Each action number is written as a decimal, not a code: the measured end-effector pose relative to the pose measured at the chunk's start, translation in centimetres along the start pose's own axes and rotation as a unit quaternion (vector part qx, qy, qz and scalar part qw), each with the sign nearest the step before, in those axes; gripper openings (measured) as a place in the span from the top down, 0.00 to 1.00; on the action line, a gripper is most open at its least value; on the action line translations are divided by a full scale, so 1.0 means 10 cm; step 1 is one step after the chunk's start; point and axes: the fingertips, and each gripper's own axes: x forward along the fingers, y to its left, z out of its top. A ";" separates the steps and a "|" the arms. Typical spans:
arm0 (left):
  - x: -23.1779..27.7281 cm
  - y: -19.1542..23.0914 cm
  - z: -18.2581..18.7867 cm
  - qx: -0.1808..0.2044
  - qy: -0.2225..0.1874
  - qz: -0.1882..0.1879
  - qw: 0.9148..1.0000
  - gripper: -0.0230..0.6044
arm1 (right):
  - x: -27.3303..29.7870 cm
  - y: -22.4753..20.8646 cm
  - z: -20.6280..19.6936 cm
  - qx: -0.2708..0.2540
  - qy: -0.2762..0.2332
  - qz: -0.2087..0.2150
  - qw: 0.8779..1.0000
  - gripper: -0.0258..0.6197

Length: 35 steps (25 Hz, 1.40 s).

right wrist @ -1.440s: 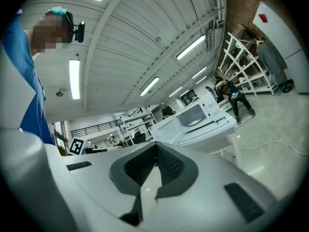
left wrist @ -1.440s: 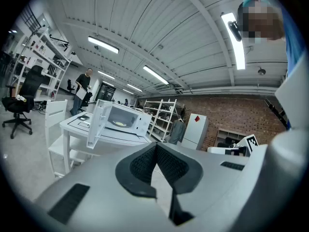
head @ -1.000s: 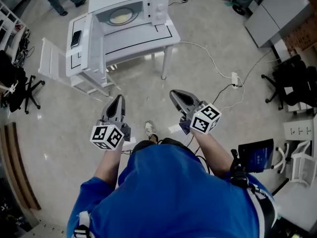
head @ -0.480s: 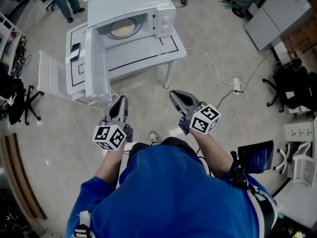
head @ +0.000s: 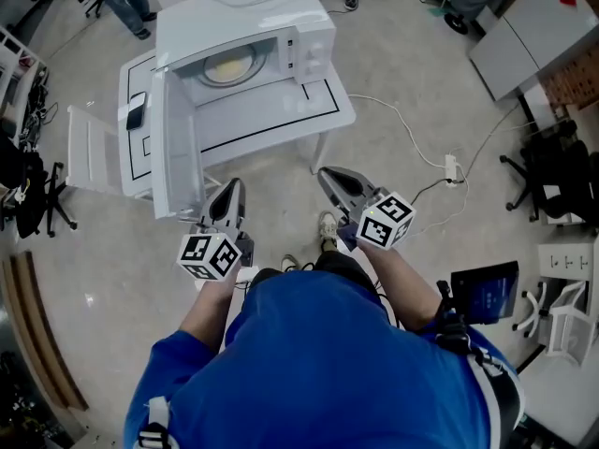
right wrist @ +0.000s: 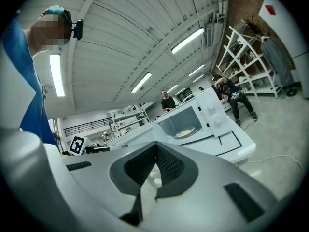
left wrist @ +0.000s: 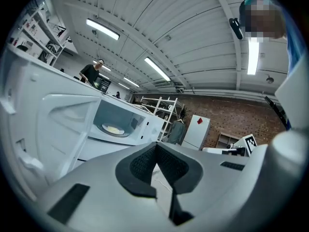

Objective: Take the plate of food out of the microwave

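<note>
1. The plate of food (head: 227, 66) sits inside the microwave (head: 281, 7), flat on the oven floor, with a pale yellow portion on it. We also see it through the open front in the left gripper view (left wrist: 114, 129) and the right gripper view (right wrist: 185, 132).
2. The microwave door (head: 173, 148) is swung fully open on the oven's left side, and its free edge points towards us.
3. The microwave stands on a white table (head: 323, 110) marked with black outlines. A small dark flat thing (head: 137, 112) lies on the table just beyond the door.
4. Our left gripper (head: 230, 189) is held level near the door's free edge and well short of the plate. Its fingers are pressed together at the tips with nothing between them.
5. Our right gripper (head: 329, 174) is alongside it, off the table's front edge. It too is closed on nothing, its pads meeting at the tips.
6. A white chair (head: 89, 148) stands left of the table.
7. A white cable (head: 402, 115) runs across the floor to a power strip (head: 451, 167) on the right.
</note>
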 end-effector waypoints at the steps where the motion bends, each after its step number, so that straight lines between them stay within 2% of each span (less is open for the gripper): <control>1: 0.07 0.02 0.01 -0.001 -0.001 0.007 1.000 0.95 | 0.06 -0.06 0.04 -0.001 0.006 0.005 1.000 0.97; 10: 0.74 0.20 0.11 -0.009 -0.028 0.085 0.996 0.95 | 0.47 -0.65 0.37 -0.001 0.042 0.074 0.996 0.97; 19: 1.13 0.22 0.18 -0.003 -0.047 0.146 0.988 0.95 | 0.76 -1.00 0.55 0.002 0.071 0.138 0.988 0.97; 27: 1.35 0.49 0.24 -0.001 -0.046 0.174 0.984 0.95 | 1.08 -1.04 0.51 0.003 0.096 0.165 0.982 0.97; 35: 1.70 1.09 0.32 -0.018 -0.046 0.196 0.979 0.95 | 1.56 -1.14 0.49 -0.004 0.122 0.169 0.978 0.97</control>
